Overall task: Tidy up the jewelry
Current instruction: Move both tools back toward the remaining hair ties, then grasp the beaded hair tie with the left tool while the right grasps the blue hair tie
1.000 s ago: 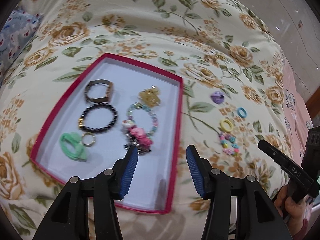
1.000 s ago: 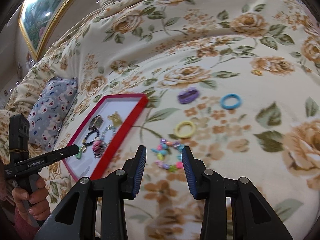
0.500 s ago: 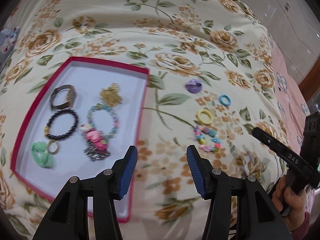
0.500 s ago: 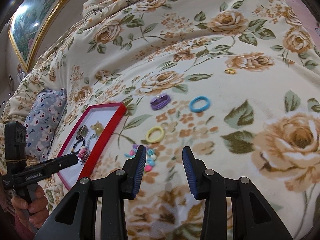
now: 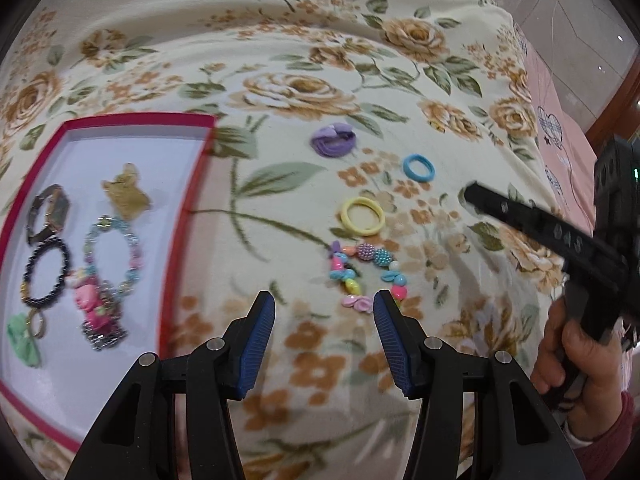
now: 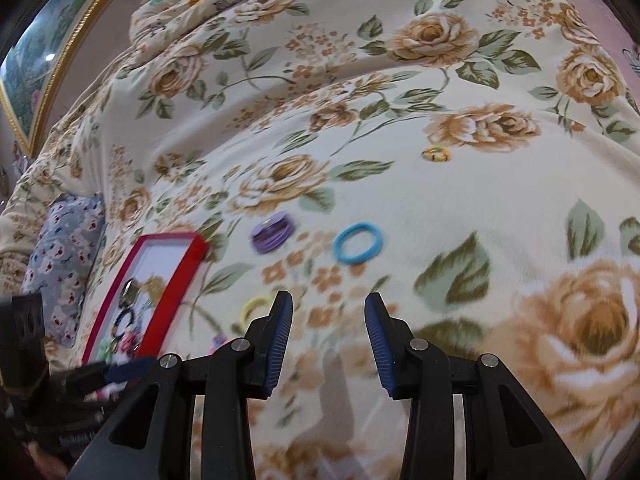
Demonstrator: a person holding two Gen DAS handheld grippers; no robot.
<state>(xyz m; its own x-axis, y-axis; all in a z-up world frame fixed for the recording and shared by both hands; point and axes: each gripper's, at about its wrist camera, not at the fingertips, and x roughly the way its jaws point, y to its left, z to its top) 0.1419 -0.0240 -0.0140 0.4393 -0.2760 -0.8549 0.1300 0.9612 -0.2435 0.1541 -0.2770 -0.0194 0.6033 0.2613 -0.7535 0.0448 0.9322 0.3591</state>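
Looking along the left gripper (image 5: 324,306), I see its jaws parted with nothing between them. The colourful bead bracelet (image 5: 366,274) lies flat on the floral bedspread (image 5: 280,60), just ahead and slightly right, almost touching the right fingertip; the red tray (image 5: 200,184) is off to the left.

From the right wrist, the right gripper (image 6: 328,306) is also parted and empty. The blue hair tie (image 6: 357,242) lies ahead, so I judge the left hand nearer to the bracelet.
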